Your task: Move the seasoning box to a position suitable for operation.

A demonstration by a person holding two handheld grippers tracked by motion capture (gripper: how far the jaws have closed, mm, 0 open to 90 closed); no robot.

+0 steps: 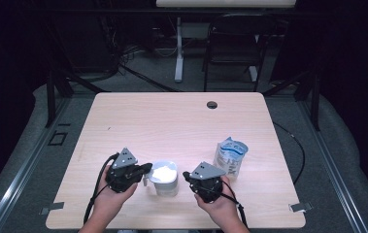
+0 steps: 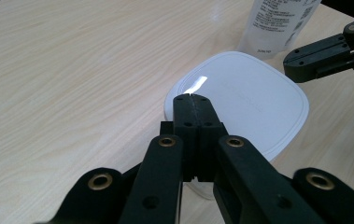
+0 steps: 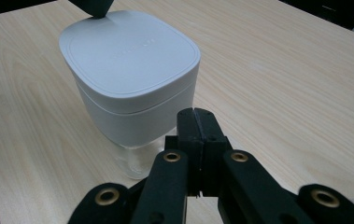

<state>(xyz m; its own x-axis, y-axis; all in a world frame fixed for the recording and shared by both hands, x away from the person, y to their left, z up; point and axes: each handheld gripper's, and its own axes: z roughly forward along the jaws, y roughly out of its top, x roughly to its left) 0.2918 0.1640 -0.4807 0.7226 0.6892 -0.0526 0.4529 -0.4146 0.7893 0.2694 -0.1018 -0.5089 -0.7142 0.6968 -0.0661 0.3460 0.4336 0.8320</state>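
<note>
Both your left claw (image 1: 145, 169) and right claw (image 1: 187, 175) are pressed together, empty, flanking the white lidded container (image 1: 164, 177) on the bench (image 1: 172, 121). You're likely about to start; spread one claw to grip it.

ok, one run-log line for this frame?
left hand-held gripper: shut, empty, at jar lid | right hand-held gripper: shut, empty, beside jar | pouch: upright, right of jar

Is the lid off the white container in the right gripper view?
No, the lid sits closed on top of the container, covering it edge to edge.
</note>
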